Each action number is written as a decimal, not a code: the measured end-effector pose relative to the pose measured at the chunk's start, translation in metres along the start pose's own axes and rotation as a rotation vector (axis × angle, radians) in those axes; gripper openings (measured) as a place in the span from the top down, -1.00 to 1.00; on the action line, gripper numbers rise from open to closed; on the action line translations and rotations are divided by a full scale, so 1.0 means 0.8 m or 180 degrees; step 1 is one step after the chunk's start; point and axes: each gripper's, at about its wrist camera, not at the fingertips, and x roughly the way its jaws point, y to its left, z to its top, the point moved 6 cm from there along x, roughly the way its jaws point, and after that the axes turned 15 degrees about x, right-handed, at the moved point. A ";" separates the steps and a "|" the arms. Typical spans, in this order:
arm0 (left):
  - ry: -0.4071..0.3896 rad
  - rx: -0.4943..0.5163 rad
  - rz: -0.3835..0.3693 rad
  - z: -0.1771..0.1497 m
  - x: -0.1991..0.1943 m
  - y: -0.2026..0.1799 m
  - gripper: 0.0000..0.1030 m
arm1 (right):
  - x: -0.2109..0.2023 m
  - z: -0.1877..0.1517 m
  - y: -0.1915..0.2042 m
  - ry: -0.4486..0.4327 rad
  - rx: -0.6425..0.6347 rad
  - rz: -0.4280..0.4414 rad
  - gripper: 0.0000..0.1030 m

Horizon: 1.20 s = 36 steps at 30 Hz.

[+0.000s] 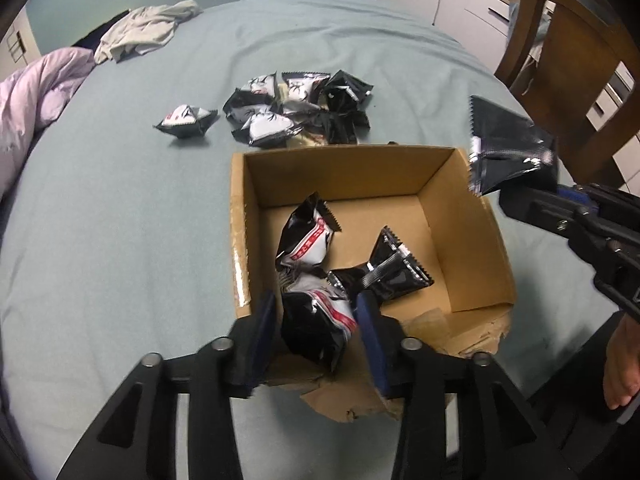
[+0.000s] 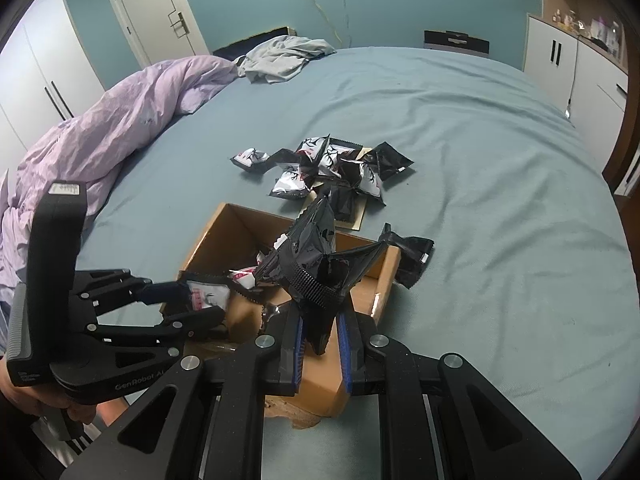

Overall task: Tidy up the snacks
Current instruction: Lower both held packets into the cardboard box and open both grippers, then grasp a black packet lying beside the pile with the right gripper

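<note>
A brown cardboard box [image 1: 460,220] [image 2: 208,236] stands open on the blue bed sheet. Inside lie black-and-white snack packets [image 1: 308,236] and a black one [image 1: 392,272]. My left gripper [image 1: 316,304] [image 2: 200,300] reaches over the box's near edge. Another packet [image 1: 316,328] sits between its jaws with a gap at the left pad, so it is open. My right gripper [image 2: 319,314] [image 1: 506,200] is shut on a crumpled black packet [image 2: 316,264] [image 1: 508,148], held above the box's right wall. A pile of packets [image 1: 300,108] [image 2: 340,164] lies beyond the box.
One lone packet [image 1: 186,120] lies left of the pile, another [image 2: 412,256] just right of the box. A purple duvet [image 2: 100,140] and grey clothes [image 2: 280,58] lie at the far left. A wooden chair [image 1: 576,60] and white cabinets [image 2: 576,72] stand to the right.
</note>
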 end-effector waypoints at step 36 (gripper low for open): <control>-0.0774 -0.0627 0.0954 0.021 -0.086 0.103 -0.65 | -0.024 -0.008 0.057 -0.0418 -0.0468 0.0167 -0.49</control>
